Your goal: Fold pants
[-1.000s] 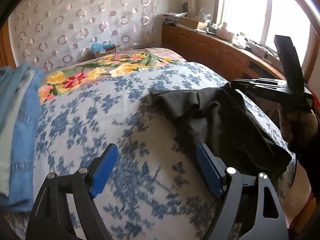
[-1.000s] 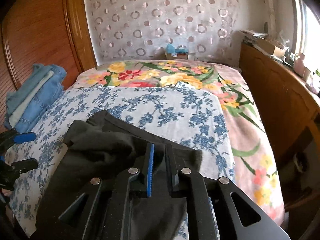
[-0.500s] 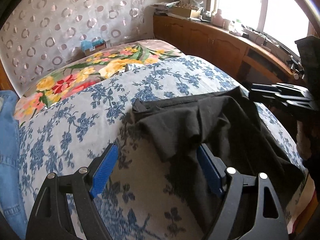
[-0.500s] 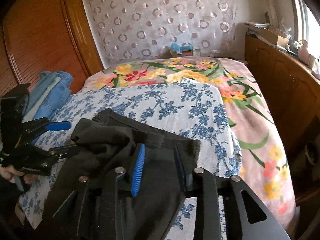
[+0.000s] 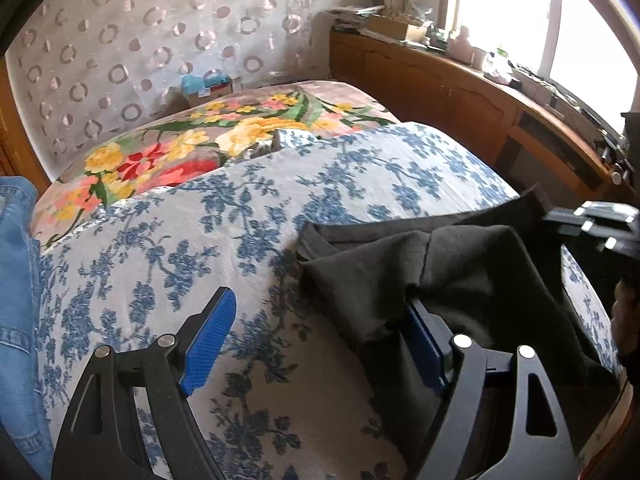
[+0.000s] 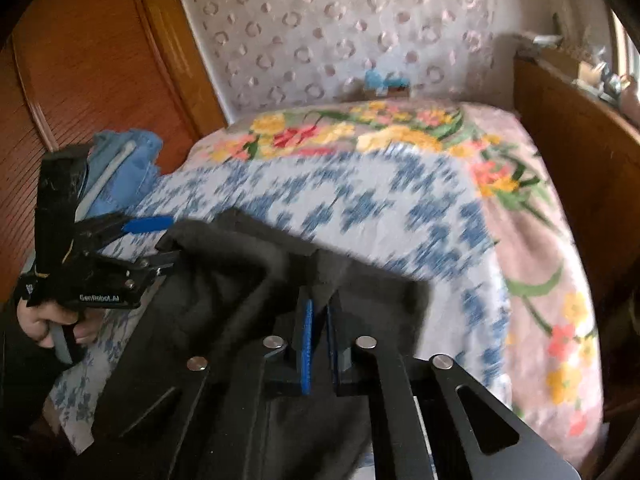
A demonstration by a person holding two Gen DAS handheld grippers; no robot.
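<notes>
I note the black pants [image 5: 460, 280] lying crumpled on the blue-flowered sheet [image 5: 280, 208], right of centre in the left wrist view. My left gripper [image 5: 320, 340] stands wide open, its right pad against the cloth, gripping nothing. My right gripper [image 6: 318, 332] is clamped tight on a pants fold

"GenRobot.AI" stands on the left hand-held gripper [image 6: 160, 240].
</notes>
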